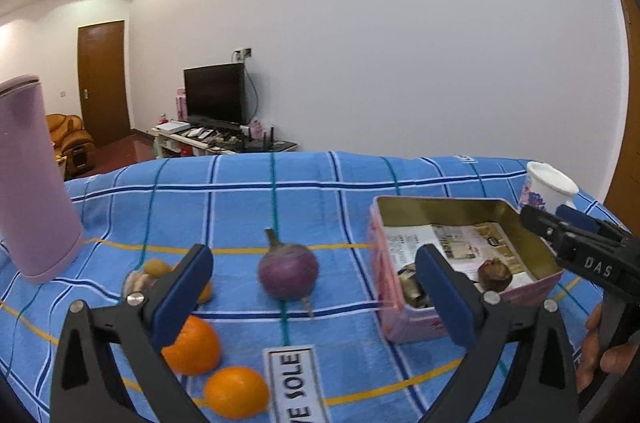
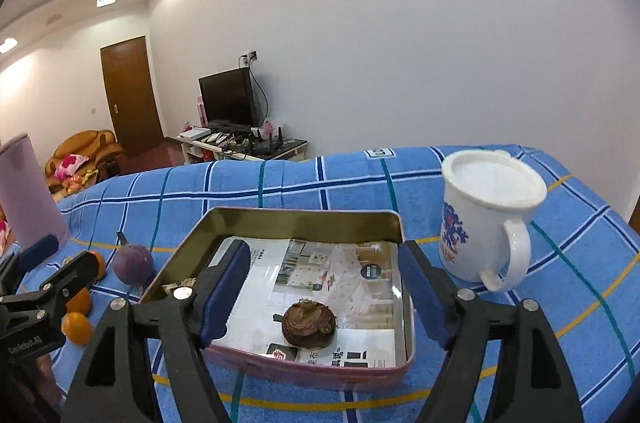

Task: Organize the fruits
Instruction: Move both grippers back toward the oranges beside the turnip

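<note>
a: since both grippers hang empty over the blue checked cloth point(image 1: 248, 191), which step is this?

b: between picks, i judge. the left gripper point(image 1: 316, 287) has its jaws spread as wide as they go, nothing touching the pads. the right gripper point(image 2: 320, 287) is spread too, a bit less, and pinches nothing.

a: where is the fruit?

b: one brown, wrinkled fruit point(image 2: 309, 324) already lies in the tin point(image 2: 304, 217), on the printed paper lining, between and just beyond the right jaws, apart from both pads. something else sits in the tin's near left corner, too hidden to name.

a: and what's left out?

b: a purple round fruit point(image 1: 288, 271) with a stalk rests on the cloth right between the left jaws, a little beyond the tips. two oranges point(image 1: 236, 391) lie lower, nearer the left-hand finger, one partly behind it. some smaller pieces sit past that finger, blurred.

a: so the next move?

b: probably the left gripper goes forward and down so the pads pass either side of the purple fruit, then closes gently; it's round and may roll. then it carries it to the tin, which stands just beyond the right-hand finger of the left gripper.

a: anything in the way?

b: the right gripper is over the tin, so it should clear first. the white mug point(image 2: 488, 215) stands outside the right jaws, beside the tin.
</note>
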{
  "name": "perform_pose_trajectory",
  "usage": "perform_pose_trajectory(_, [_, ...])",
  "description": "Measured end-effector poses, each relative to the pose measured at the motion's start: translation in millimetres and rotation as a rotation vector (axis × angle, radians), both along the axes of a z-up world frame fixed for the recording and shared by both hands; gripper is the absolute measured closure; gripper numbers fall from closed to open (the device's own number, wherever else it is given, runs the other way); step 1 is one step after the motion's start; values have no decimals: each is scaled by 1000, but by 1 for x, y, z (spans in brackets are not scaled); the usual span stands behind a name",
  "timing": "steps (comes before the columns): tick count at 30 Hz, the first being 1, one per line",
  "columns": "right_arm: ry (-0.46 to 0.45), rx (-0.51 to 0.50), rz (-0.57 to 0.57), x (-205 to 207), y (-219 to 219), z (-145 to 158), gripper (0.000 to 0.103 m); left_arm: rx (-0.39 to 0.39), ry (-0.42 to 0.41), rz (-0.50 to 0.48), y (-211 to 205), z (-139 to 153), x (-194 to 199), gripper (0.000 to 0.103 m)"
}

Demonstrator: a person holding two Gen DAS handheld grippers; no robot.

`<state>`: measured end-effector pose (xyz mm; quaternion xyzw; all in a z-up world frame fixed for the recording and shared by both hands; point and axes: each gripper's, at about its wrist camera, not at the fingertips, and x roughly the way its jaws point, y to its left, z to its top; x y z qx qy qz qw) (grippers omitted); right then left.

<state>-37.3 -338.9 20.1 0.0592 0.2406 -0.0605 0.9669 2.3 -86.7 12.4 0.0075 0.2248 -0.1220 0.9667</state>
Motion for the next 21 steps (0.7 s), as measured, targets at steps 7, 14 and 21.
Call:
perform_pose_trajectory(7, [13, -18, -6, -3, 9, -5, 24, 52, -13, 25, 15, -5, -5, 0])
perform_pose_trajectory(14, [6, -48, 10, -6, 24, -6, 24, 26, 23, 58, 44, -7, -4, 0])
perform_pose_trajectory(21, [33, -48, 44, -6, 39, -12, 24, 10, 70, 95, 73, -11, -1, 0])
